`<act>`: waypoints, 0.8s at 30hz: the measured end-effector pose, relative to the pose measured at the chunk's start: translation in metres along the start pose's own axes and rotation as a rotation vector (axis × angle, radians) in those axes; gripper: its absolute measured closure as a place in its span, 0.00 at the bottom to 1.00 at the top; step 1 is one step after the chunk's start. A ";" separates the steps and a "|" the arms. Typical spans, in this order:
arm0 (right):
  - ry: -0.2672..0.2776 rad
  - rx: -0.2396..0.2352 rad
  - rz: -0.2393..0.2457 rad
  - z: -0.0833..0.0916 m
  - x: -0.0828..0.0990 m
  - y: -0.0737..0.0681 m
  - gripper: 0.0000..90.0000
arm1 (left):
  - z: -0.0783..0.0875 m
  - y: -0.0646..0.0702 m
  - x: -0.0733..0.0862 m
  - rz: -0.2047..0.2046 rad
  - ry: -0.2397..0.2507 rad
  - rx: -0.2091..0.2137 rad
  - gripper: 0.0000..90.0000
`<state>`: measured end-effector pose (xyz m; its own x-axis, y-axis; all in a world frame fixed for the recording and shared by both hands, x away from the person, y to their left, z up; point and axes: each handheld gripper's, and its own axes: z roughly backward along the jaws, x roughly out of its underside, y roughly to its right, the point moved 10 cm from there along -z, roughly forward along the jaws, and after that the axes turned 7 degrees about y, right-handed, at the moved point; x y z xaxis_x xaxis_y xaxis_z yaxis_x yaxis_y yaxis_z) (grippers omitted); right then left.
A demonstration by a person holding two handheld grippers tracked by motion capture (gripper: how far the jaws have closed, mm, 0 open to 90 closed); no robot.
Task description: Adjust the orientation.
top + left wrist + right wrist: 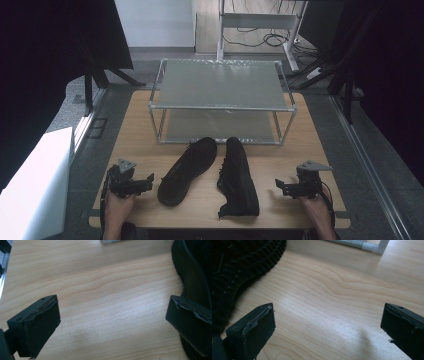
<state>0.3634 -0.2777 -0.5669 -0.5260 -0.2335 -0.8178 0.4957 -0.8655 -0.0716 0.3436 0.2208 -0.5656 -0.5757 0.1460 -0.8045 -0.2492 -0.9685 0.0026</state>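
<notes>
Two black shoes lie at the middle of the wooden table point(145, 130). The left shoe point(187, 170) rests upright and slants toward the rack; its side fills the right edge of the left gripper view point(192, 270). The right shoe point(237, 177) lies tipped on its side, and its ribbed sole point(239, 262) shows in the right gripper view. My left gripper point(148, 184) rests near the table's front left, open, a short way left of the left shoe. My right gripper point(280, 187) rests at the front right, open, pointing at the right shoe. Nothing sits between either pair of jaws.
A two-level metal-framed rack point(220, 85) with frosted shelves stands at the back of the table, just behind the shoes; a corner of its frame point(372, 245) shows in the right gripper view. A white box point(35, 185) sits off the table's left side. Black curtains flank both sides.
</notes>
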 end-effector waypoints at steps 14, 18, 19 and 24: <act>0.005 -0.014 0.015 -0.002 -0.001 -0.004 0.02 | -0.004 -0.002 -0.005 0.033 0.045 0.015 0.00; 0.004 -0.016 0.018 -0.002 -0.001 -0.005 0.03 | -0.006 0.000 -0.004 0.024 0.036 0.015 0.00; 0.004 -0.016 0.017 -0.003 -0.001 -0.006 0.03 | -0.007 0.002 -0.004 0.021 0.035 0.021 0.00; -0.009 -0.019 0.015 -0.003 0.001 -0.006 0.05 | -0.011 0.005 -0.004 0.014 0.028 0.031 0.00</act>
<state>0.3622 -0.2710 -0.5693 -0.5247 -0.2503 -0.8136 0.5166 -0.8533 -0.0707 0.3531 0.2129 -0.5687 -0.5576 0.1263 -0.8204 -0.2655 -0.9636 0.0321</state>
